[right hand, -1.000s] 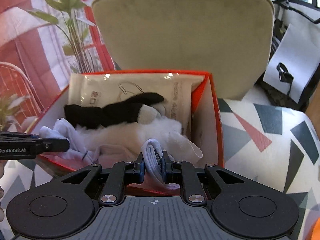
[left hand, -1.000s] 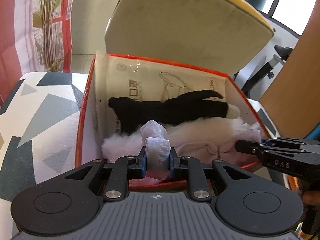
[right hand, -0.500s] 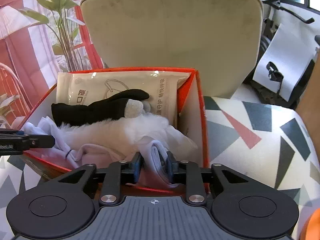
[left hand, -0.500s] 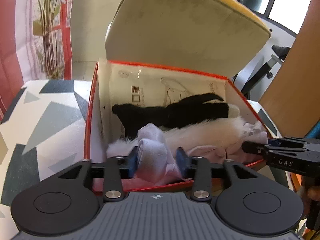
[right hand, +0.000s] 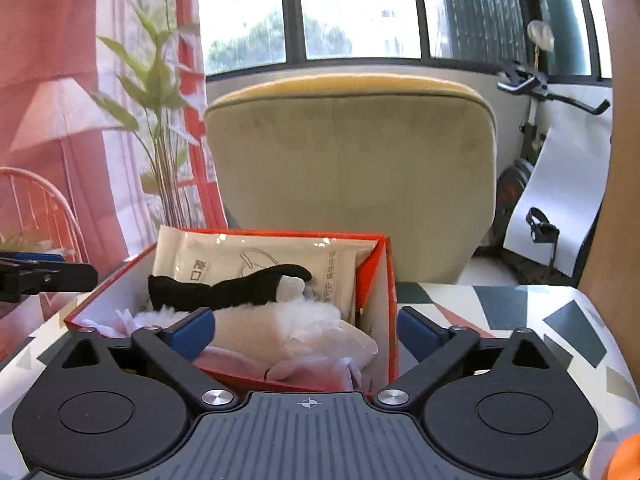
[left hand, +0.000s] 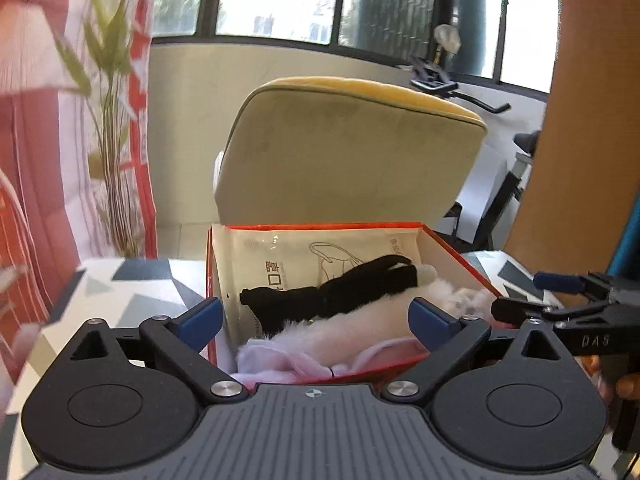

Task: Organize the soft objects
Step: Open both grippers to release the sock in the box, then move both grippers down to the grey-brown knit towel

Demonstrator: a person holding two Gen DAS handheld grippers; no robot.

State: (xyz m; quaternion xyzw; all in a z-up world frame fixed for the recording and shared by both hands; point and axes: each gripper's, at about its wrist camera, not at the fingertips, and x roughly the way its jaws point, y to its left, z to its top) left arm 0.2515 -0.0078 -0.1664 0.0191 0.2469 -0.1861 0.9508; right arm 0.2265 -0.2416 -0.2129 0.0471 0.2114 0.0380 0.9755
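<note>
An open red box (left hand: 460, 258) (right hand: 384, 280) stands on the patterned table. In it lie a black glove (left hand: 332, 294) (right hand: 228, 290), a white fluffy piece (left hand: 352, 330) (right hand: 272, 320), pale pink and white cloth (left hand: 276, 364) (right hand: 320, 364) and a beige printed packet (left hand: 288, 256) (right hand: 224, 256) upright against the far wall. My left gripper (left hand: 316, 320) is open and empty, pulled back at the box's near edge. My right gripper (right hand: 306, 330) is open and empty at the near right corner. Each gripper shows at the side of the other's view.
A beige chair back (left hand: 344, 152) (right hand: 352, 160) with a yellow top stands right behind the box. The table has a grey and white triangle pattern (left hand: 132, 292) (right hand: 520, 312). A plant and red curtain (right hand: 160, 100) are at the left, an exercise bike (right hand: 532, 128) at the right.
Both grippers were shut on white cloth over the box; they opened, let the cloth drop into the box, and drew back and up.
</note>
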